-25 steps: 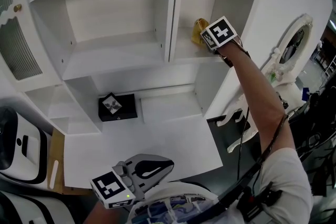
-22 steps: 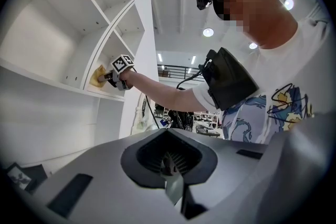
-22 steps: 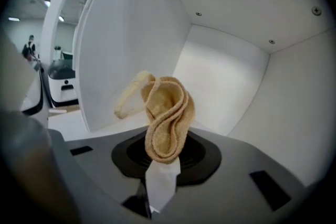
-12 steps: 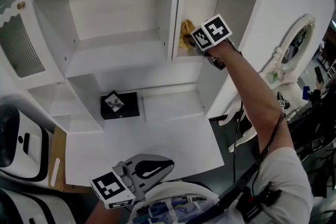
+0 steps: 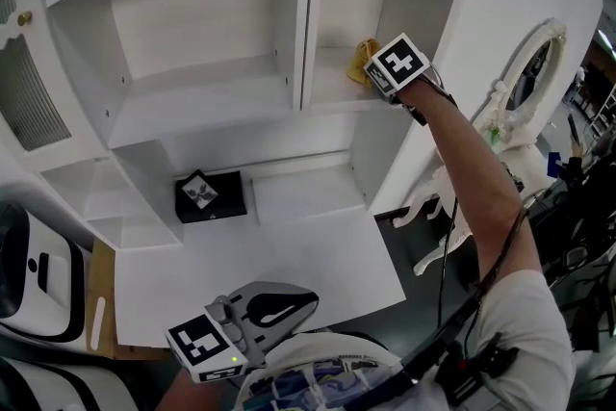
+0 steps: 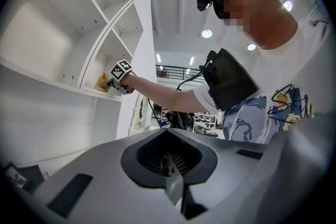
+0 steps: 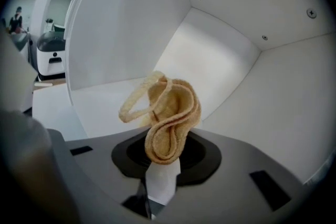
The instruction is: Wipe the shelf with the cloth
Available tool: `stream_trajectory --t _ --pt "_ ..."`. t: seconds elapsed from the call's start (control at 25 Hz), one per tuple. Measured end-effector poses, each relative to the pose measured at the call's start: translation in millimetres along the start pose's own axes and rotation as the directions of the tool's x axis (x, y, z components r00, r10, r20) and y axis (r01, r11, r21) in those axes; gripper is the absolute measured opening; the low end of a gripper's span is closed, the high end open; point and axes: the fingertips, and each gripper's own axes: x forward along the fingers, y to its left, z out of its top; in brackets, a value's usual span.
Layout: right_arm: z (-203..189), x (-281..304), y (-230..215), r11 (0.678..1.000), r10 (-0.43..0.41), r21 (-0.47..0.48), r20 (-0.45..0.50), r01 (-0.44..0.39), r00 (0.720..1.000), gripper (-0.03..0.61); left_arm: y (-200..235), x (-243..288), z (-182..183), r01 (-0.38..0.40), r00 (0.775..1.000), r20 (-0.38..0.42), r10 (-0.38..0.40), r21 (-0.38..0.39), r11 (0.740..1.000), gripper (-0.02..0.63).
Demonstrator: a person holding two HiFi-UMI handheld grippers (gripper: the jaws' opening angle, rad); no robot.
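The right gripper (image 5: 377, 72) is squeezing the yellow cloth (image 5: 364, 58) between its fingers, on the shelf (image 5: 327, 89); wiping is probably midway, the rest of the shelf remaining; the left gripper (image 5: 252, 315) is waiting far below the shelf, fingers closed, empty.

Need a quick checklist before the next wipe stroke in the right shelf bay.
1. Grip: right tongs shut on the cloth: ok.
2. Contact between cloth and shelf: cannot tell, the touching edge isn't visible.
3. Cloth spread for wiping: not ok, it is bunched in a loop.
4. Stroke path in that bay: ok, nothing else shows on the board.
5. Clearance from left tongs: ok, shut, empty, held low and far from the shelf.
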Motion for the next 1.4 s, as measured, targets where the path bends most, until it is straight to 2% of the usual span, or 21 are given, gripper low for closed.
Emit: stream_trajectory --t 0.2,0.32,0.44,0.56,0.76,0.84,0.92,1.08,1.4 --pt "-10.2 -4.2 -10.8 0.992 -0.091 -0.087 -0.043 0.087 0.995 0.103 -1.2 1.2 0.4 0.009 1.0 0.001 -0.009 0.001 1.0 0.014" --pt "-2.5 -10.1 -9.4 0.996 -0.079 -0.053 0.001 0.079 0.997 0.103 -1.5 -0.3 0.2 0.01 1.0 0.002 -0.01 -0.001 1.0 0.014" --pt "15.3 -19.4 5.3 0.999 0.008 0.034 0.089 -0.011 0.996 0.103 -1.3 -1.6 -0.7 0.008 1.0 0.002 -0.008 -0.004 1.0 0.014" --pt "34.7 -28.5 28.8 0.992 0.092 0.068 0.16 -0.104 0.983 0.103 -1.8 -2.5 -2.3 0.007 1.0 0.001 -0.007 -0.006 1.0 0.014" --pt "56.0 -33.4 76.7 0.954 0.254 0.104 0.219 -0.282 0.942 0.103 -3.1 -6.5 -2.4 -0.001 1.0 0.002 0.001 -0.005 1.0 0.014" --pt "58.2 -30.5 88.0 0.943 0.286 0.11 0.222 -0.315 0.932 0.103 -4.1 -7.8 -2.6 -0.004 1.0 0.003 0.004 -0.006 1.0 0.014" --pt "56.4 -27.0 89.1 0.949 0.275 0.097 0.21 -0.299 0.938 0.103 -5.0 -8.7 -2.9 -0.006 1.0 0.001 0.006 -0.006 1.0 0.014" --pt "45.5 -23.6 75.7 0.975 0.205 0.049 0.17 -0.216 0.964 0.103 -4.9 -8.9 -3.5 -0.01 1.0 0.0 0.01 -0.008 1.0 0.014" --pt "7.5 -22.4 31.9 0.996 0.078 0.038 0.089 -0.082 0.993 0.103 -8.8 -1.6 -3.6 0.017 1.0 -0.004 -0.017 0.002 1.0 0.014"
